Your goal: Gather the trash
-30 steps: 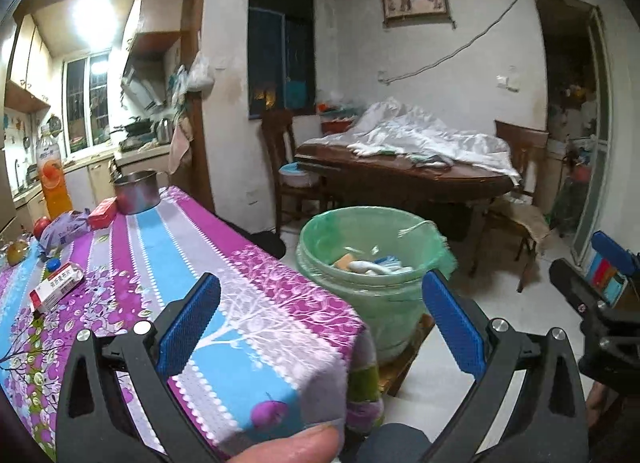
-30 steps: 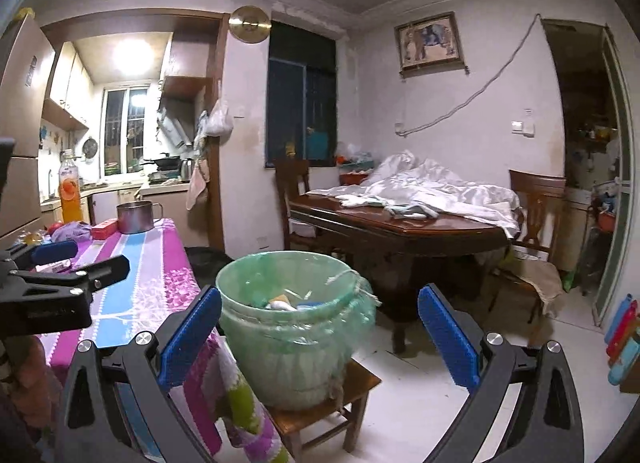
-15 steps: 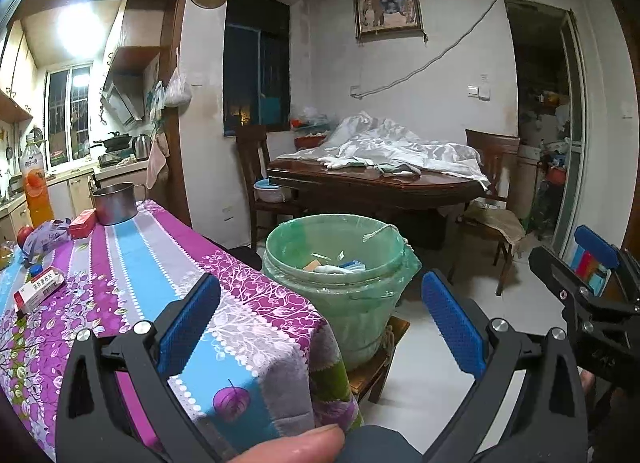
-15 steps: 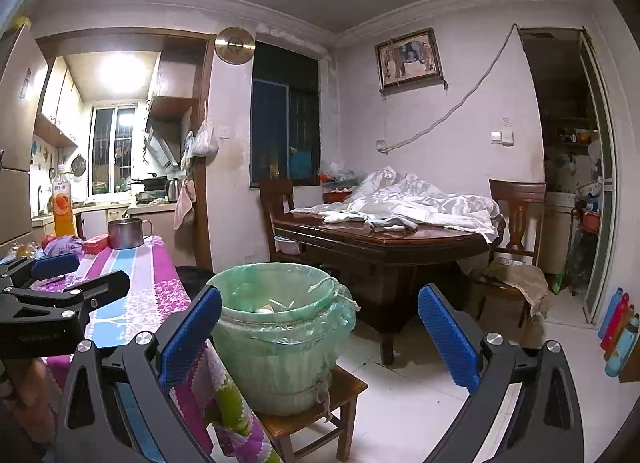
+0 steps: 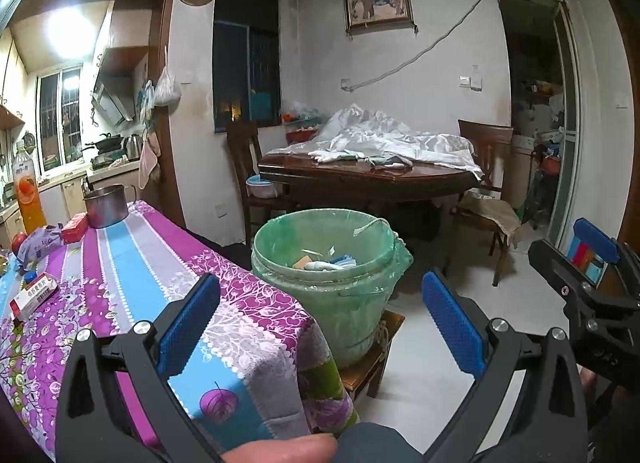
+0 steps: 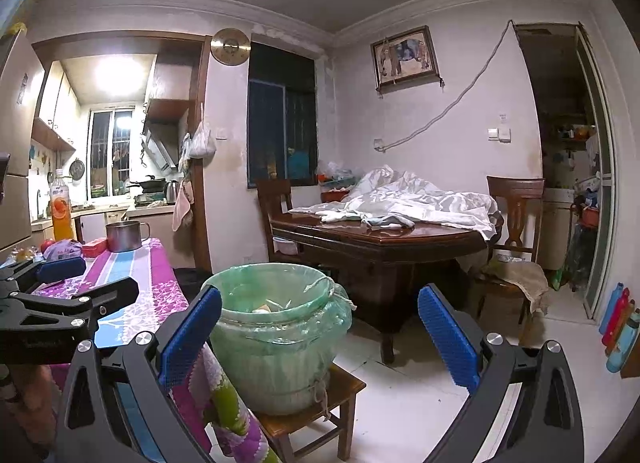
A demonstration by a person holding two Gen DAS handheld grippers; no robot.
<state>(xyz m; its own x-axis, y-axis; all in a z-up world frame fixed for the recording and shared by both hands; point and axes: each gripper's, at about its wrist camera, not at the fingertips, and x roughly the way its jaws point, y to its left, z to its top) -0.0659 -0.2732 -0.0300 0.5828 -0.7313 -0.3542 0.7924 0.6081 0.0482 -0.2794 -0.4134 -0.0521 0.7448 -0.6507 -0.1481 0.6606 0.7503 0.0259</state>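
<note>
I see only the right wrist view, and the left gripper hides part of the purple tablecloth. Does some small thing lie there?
Observer: Yes. A red and white carton lies flat near the left edge of the tablecloth.
Operator: Does the left gripper hold anything?
Observer: No. The left gripper is open, with nothing between its pads.
Operator: What lies in the bucket?
Observer: In the green-lined bucket an orange piece lies beside white and blue scraps.

The left view is looking out over the desk corner, the right view sitting lower, off its edge; both are facing the green-lined bin ahead, near their tools.
</note>
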